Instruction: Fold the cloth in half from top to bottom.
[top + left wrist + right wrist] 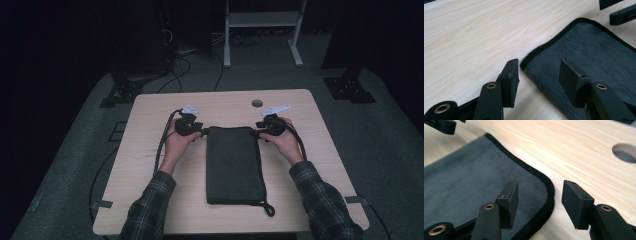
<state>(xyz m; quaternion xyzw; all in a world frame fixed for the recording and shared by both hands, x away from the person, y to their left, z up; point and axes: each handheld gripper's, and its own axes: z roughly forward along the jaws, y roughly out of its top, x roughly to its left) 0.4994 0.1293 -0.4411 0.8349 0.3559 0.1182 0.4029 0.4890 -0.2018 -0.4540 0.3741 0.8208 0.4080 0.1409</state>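
**Reaching for the far corners of a dark cloth**

Lying flat in the middle of the pale wooden worktop (150, 200) is a dark grey, fuzzy cloth with a black edge (234, 165), folded into a long shape that runs from near to far. A black cord loop (268, 209) sticks out at its near right corner.

The left gripper (202, 132) is at the far left corner of the cloth. In the left gripper view its jaws are open, with the corner edge between them and one jaw over the cloth (599, 57). They do not squeeze it.

The right gripper (258, 134) is at the far right corner. Its jaws are open too, and the black edge (549, 192) runs between them.

A small round hole (257, 103) sits in the worktop, far from the person, near the right gripper.
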